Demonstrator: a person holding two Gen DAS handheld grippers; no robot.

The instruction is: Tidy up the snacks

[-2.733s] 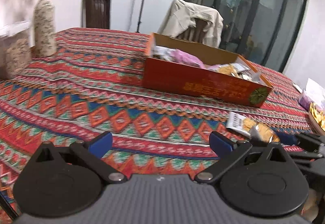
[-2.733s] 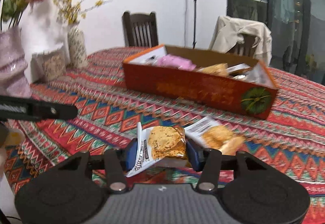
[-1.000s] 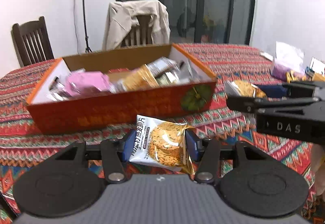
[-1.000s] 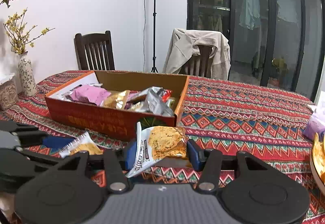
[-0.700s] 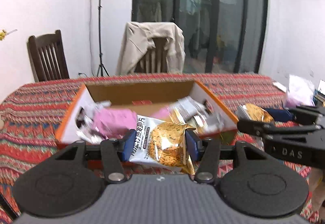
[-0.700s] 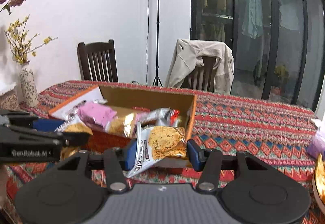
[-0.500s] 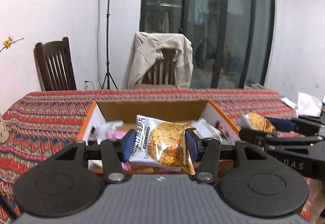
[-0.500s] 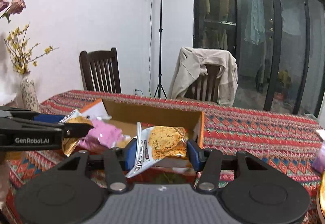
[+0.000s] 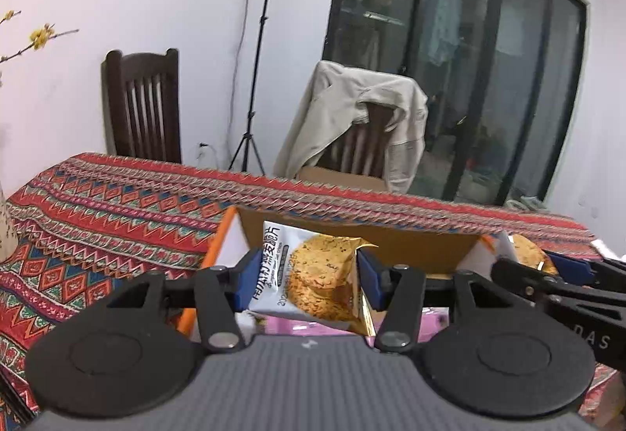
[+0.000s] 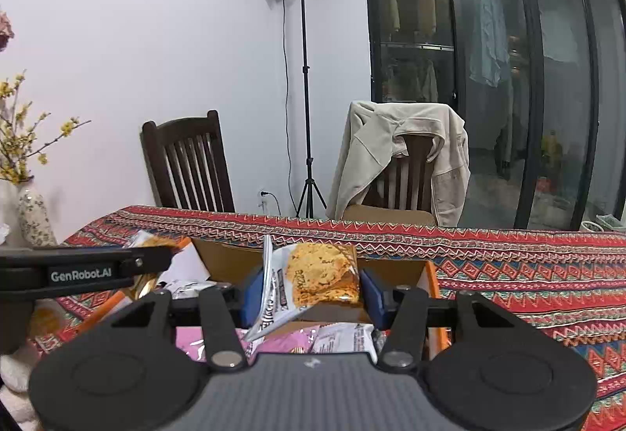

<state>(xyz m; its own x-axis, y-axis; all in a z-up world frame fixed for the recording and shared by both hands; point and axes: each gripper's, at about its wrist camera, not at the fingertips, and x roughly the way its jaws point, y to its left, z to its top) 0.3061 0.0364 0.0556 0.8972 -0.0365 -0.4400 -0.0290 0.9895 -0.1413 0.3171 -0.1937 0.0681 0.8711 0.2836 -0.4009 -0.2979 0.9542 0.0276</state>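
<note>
1. The left gripper (image 9: 309, 276) is closed on a white biscuit packet (image 9: 313, 278), its blue pads pressing the packet's two side edges.
2. That packet stands nearly upright with its printed face toward the camera and its long axis running top to bottom, leaning slightly right; the gold corner hangs at lower right.
3. The right gripper (image 10: 309, 288) is likewise clamped on a second biscuit packet (image 10: 313, 278), held by its side edges.
4. This second packet is tilted, the top edge twisted toward the left, its long axis rising from lower left to upper right.
5. Both packets hang above the open cardboard box (image 10: 428, 274), which sits on the surface (image 10: 528, 266) covered in a red patterned cloth, toward its near edge.
6. Inside the box lie a pink wrapper (image 10: 281, 343) and a white wrapper (image 10: 348, 339), loosely heaped; other contents are hidden behind the grippers.
7. Seen from the left wrist, the right gripper reaches in over the box's right end; from the right wrist, the left one is over its left end.
</note>
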